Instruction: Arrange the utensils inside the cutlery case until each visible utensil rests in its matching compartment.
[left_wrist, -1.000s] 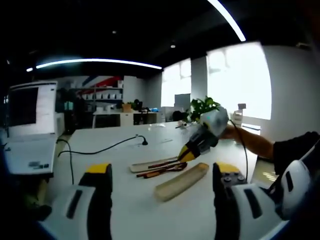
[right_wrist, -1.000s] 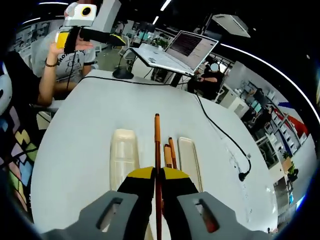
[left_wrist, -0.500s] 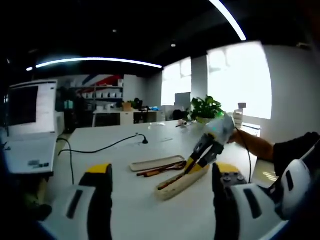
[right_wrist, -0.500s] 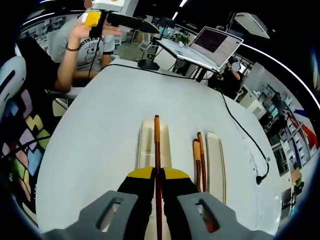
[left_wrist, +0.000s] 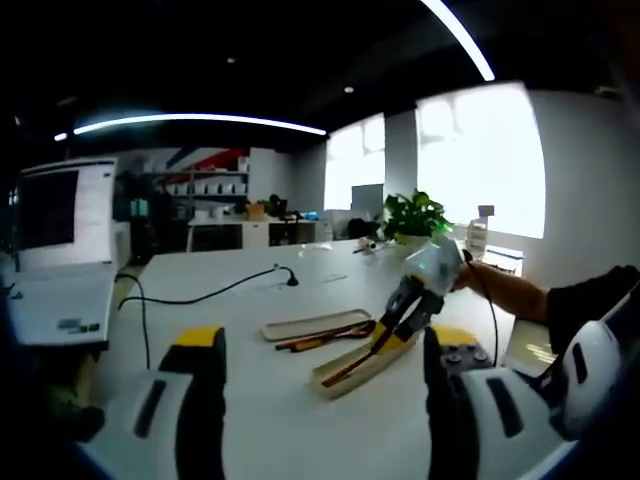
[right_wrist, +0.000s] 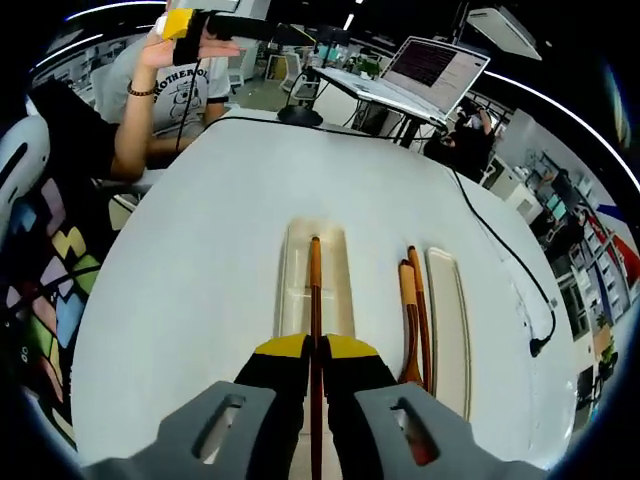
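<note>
In the right gripper view, my right gripper (right_wrist: 315, 348) is shut on a long wooden utensil (right_wrist: 315, 285). Its far end lies inside the cream case tray (right_wrist: 293, 285). To the right of the tray lie two more wooden utensils (right_wrist: 410, 305), beside the flat cream lid (right_wrist: 448, 330). In the left gripper view, the right gripper (left_wrist: 392, 335) dips the wooden utensil (left_wrist: 350, 367) into the case tray (left_wrist: 385, 358); the other utensils (left_wrist: 318, 340) and the lid (left_wrist: 300, 324) lie behind it. My left gripper (left_wrist: 322, 342) is open and held off to the side, with nothing between its jaws.
An open laptop (left_wrist: 55, 260) stands on a raised stand at the table's end, and a black cable (left_wrist: 200, 297) runs across the white table (left_wrist: 260, 420). A person's hand holds the left gripper (right_wrist: 195, 20) beyond the table edge. A potted plant (left_wrist: 410, 215) stands far back.
My right gripper has carried the wooden utensil sideways from above the loose utensils to the case tray and lowered its end into the tray. The left gripper has stayed put.
</note>
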